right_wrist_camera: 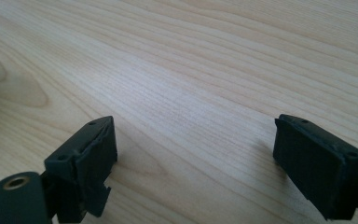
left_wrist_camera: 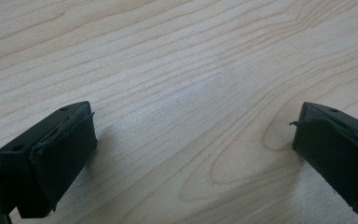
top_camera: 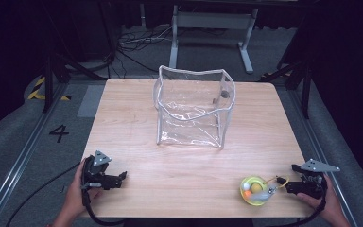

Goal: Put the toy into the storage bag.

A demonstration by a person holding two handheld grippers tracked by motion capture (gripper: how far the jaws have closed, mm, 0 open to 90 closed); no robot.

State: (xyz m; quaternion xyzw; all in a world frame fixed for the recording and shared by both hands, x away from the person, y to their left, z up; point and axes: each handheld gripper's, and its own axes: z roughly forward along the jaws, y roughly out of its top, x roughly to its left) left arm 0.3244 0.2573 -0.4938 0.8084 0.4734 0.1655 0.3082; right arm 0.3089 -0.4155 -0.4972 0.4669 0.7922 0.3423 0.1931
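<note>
Now my right gripper point(top_camera: 283, 182), jaws wide and empty, sits just right of the toy point(top_camera: 256, 190); I'd ease in level, close gently, then carry it to the bag point(top_camera: 194, 106) ahead-left.

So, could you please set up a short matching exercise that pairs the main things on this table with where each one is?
Things:
1. clear plastic bag
2. yellow-green toy
3. left gripper
4. right gripper

Places:
a. near front left corner of the wooden table, jaws open over bare wood
b. standing open at the far middle
c. at the front right edge, jaws open, just right of the toy
d. lying near the front right, just left of a gripper

Pairs: 1-b, 2-d, 3-a, 4-c
</note>
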